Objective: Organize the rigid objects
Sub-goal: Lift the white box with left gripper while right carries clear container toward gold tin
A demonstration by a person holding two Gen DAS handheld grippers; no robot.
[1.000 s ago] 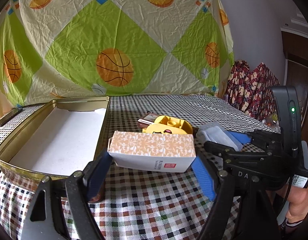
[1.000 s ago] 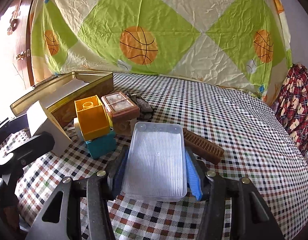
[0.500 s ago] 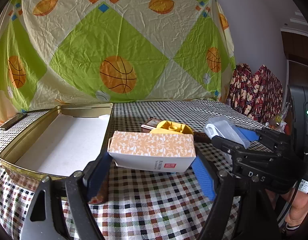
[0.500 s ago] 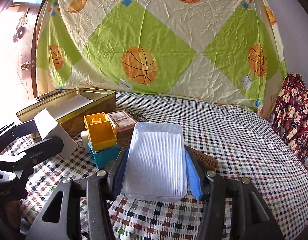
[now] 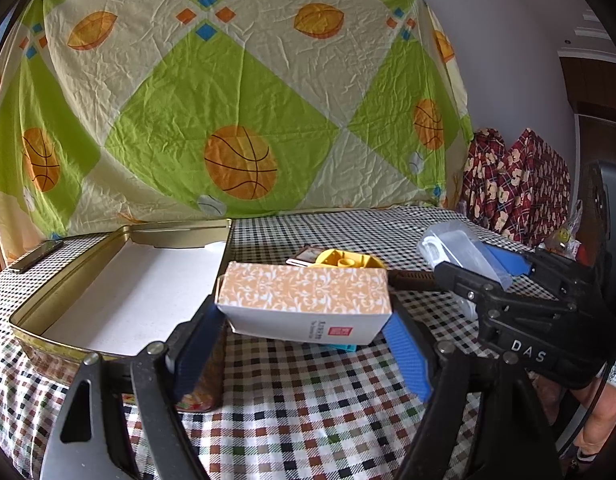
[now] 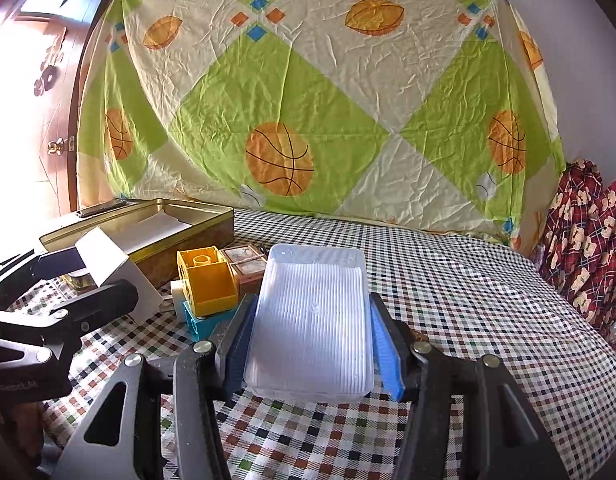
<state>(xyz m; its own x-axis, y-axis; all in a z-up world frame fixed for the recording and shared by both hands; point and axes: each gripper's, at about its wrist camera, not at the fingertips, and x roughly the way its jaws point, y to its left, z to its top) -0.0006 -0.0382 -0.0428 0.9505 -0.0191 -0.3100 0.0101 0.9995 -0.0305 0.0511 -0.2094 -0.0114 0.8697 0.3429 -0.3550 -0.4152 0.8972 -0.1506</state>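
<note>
- Left wrist view: the left gripper [image 5: 303, 344], angled slightly downward at lower centre, pinches an orange-patterned white cardboard box [image 5: 305, 300] endwise.
- Right wrist view: the right gripper [image 6: 310, 342], lower centre, clamps a clear ribbed plastic box [image 6: 310, 320].

Orange-patterned white box [image 5: 303, 294], yellow block [image 6: 207, 280] over teal block [image 6: 197, 322], gold tin [image 5: 47, 300], checked cloth [image 6: 468, 300], green-cream basketball sheet [image 6: 308, 100] at top.

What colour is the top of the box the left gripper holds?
Orange with a white leafy pattern on the box, clearest in the left wrist view.
</note>
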